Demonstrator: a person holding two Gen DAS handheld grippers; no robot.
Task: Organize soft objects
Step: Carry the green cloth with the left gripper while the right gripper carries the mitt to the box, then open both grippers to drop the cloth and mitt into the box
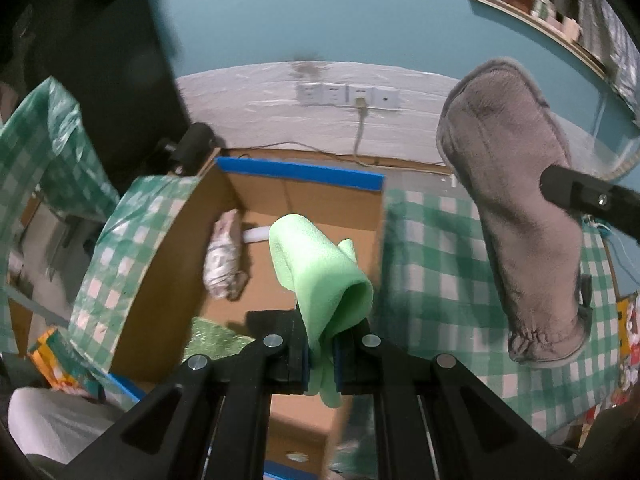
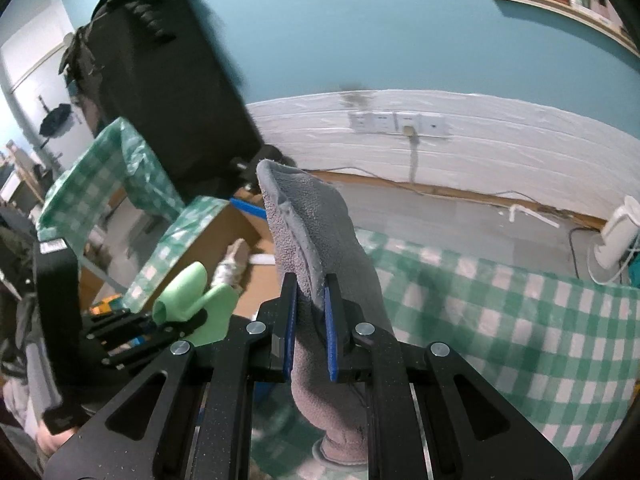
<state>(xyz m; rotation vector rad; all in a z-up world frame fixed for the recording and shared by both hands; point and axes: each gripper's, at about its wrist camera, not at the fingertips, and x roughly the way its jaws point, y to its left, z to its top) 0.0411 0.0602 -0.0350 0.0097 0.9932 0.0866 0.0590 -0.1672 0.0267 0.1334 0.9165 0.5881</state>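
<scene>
Table (image 2: 540,340) with green check cloth; open cardboard box (image 1: 168,264) at its left edge, a rolled patterned cloth (image 1: 224,264) already inside. Right gripper (image 2: 311,332): jaws clenched on grey fleece cloth (image 2: 316,240), hanging over the table. Left gripper (image 1: 322,356): jaws clenched on green cloth (image 1: 320,276), right above the box. Advice: centre each cloth over the box opening, lower past the rim, then release; left first, it's nearer.
</scene>
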